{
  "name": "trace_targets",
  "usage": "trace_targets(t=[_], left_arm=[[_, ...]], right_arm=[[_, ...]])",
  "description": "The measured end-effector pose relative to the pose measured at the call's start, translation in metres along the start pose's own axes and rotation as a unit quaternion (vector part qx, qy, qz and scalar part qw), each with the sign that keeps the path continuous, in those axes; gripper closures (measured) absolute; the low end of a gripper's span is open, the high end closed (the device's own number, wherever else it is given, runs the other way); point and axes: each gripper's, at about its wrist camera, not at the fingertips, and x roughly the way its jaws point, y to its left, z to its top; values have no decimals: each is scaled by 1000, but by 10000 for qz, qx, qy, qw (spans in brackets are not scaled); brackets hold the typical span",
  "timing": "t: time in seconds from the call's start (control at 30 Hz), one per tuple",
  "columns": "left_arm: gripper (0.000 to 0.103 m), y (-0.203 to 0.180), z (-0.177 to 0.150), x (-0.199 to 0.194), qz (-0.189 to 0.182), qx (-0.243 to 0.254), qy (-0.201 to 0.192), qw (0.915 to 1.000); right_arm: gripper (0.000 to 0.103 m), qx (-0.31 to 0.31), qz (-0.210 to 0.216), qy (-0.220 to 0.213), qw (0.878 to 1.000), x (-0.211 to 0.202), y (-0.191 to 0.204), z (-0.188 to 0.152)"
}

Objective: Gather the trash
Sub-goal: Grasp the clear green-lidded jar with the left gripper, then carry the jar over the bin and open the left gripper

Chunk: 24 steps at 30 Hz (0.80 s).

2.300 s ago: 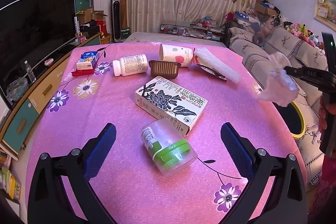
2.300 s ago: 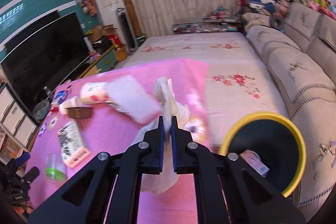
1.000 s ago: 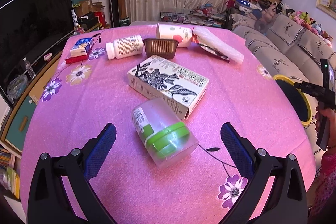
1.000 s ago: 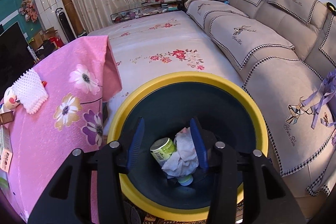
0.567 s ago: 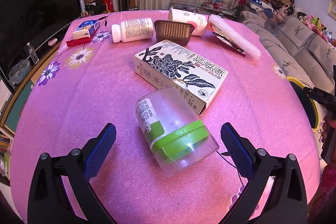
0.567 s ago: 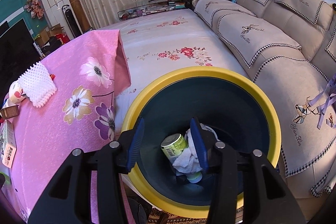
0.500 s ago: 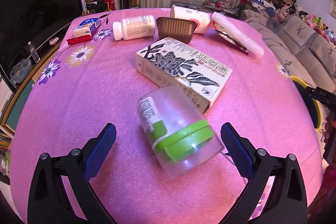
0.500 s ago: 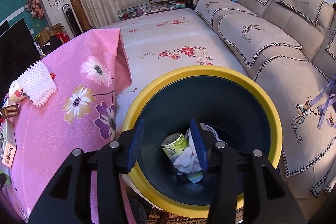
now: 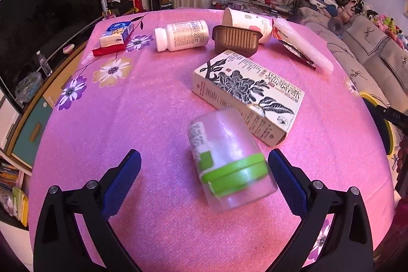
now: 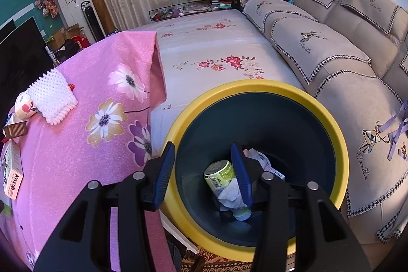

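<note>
The round table under its pink flower-printed cloth fills most of what I see from my left side, and beside it, on the floor near the sofa, stands the dark bin with the yellow rim. My right gripper hangs over that bin's mouth, blue pads partly apart with nothing between them; a green-and-white can, a crumpled white tissue and other scraps lie at the bottom. So that side, I judge, has finished its drop, and the step in hand now belongs to my left gripper, spread wide and empty. Next in size on the table is the long cream carton printed with black flowers, lying flat, and farther off a white pill bottle on its side, a tipped white paper cup, a brown ribbed tray, a white foam sleeve over a dark wrapper and a small blue-and-white tissue pack. My target is smaller and nearest: the clear plastic jar with a green lid, on its side, its far end just by the carton, lying between my left pads but nearer the right one, neither pad touching it. The next move, as I read it, calls for shifting a little to centre the jar, lowering the pads to either side of its body, and closing gently, since a round jar could roll away or slip.
</note>
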Motion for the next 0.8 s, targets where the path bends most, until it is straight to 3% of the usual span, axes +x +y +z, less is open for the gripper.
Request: trace_targets(t=[0.13, 0.23, 0.43, 0.5, 0.8], left_arm=[[5, -3, 12, 9, -115, -5, 185, 9998], [12, -5, 20, 15, -88, 68, 334, 9994], [28, -10, 24, 22, -21, 262, 528, 9983], [40, -14, 23, 22, -40, 337, 560, 9979], [50, -38, 11, -2, -16, 951, 218, 9952]], right_arm=[[59, -45, 43, -1, 10000, -3, 5, 3], [59, -79, 73, -39, 9999, -7, 7, 5], [59, -74, 137, -74, 9999, -11, 7, 7], [59, -79, 155, -68, 9998, -12, 6, 7], [59, -96, 251, -116, 9996, -20, 6, 7]])
